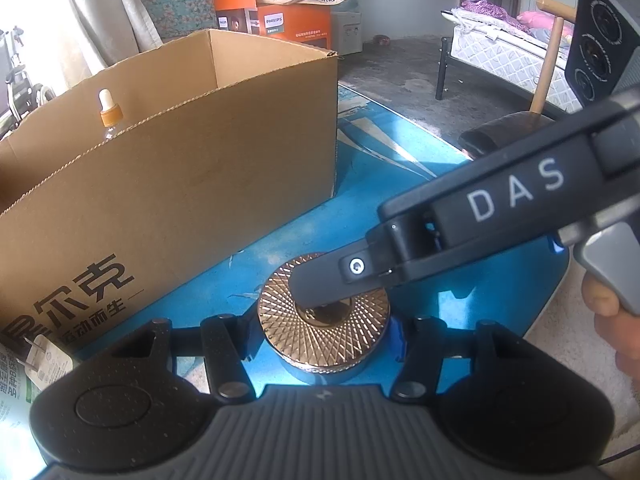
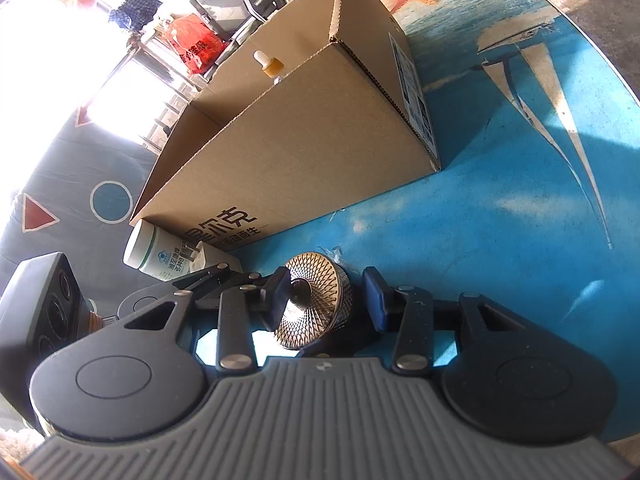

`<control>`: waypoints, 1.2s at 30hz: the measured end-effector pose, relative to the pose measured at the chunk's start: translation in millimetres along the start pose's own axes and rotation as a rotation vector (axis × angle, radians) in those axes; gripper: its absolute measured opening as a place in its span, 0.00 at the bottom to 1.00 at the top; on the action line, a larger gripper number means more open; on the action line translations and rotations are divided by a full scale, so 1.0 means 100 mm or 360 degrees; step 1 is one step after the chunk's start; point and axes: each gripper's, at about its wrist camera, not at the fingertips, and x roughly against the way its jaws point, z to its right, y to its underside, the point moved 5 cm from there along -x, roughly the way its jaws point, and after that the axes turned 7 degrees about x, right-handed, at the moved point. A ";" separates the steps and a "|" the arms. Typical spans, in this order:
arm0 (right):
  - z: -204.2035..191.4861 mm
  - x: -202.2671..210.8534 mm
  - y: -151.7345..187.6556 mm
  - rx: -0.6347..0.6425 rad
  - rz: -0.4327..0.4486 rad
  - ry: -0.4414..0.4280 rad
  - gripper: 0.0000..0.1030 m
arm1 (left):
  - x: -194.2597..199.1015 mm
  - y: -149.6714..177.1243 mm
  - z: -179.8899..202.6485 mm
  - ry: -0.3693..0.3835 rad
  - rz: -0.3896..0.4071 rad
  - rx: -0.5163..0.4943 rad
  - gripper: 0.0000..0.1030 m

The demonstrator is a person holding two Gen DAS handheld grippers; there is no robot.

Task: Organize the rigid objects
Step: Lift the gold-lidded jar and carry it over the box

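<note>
A round gold-patterned tin [image 1: 324, 320] sits on the blue table mat, also in the right wrist view [image 2: 316, 304]. My left gripper [image 1: 322, 334] has its fingers against both sides of the tin. My right gripper [image 2: 330, 300] reaches in from the right; one finger [image 1: 320, 284] lies across the tin's top centre, the other finger [image 2: 376, 300] stands off its rim. An open cardboard box [image 1: 168, 168] stands just behind, with a dropper bottle [image 1: 109, 114] inside it.
A white supplement bottle [image 2: 154, 254] lies against the box's near corner. The blue sailboat mat [image 2: 520, 200] extends to the right of the box. A bed [image 1: 508, 48] and an orange carton [image 1: 276, 16] stand beyond the table.
</note>
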 end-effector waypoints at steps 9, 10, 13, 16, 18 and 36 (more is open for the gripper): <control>-0.03 0.01 0.01 -0.0008 0.0000 -0.0018 0.39 | 0.05 0.01 0.02 -0.0020 0.0027 -0.0011 0.56; -0.04 0.01 0.01 -0.0007 0.0002 -0.0018 0.39 | 0.06 0.01 0.02 -0.0021 0.0030 -0.0012 0.56; -0.08 0.03 0.01 0.0006 0.0008 -0.0016 0.39 | 0.10 0.01 0.02 -0.0024 0.0046 -0.0010 0.56; -0.12 0.07 0.00 0.0023 0.0018 -0.0015 0.39 | 0.16 0.01 0.02 -0.0024 0.0068 -0.0008 0.56; -0.15 0.09 0.00 0.0033 0.0024 -0.0016 0.39 | 0.21 0.02 0.03 -0.0025 0.0082 -0.0007 0.56; -0.94 0.66 -0.50 0.0351 0.0245 -0.0089 0.40 | 1.09 -0.46 0.02 -0.0095 0.0391 0.0019 0.56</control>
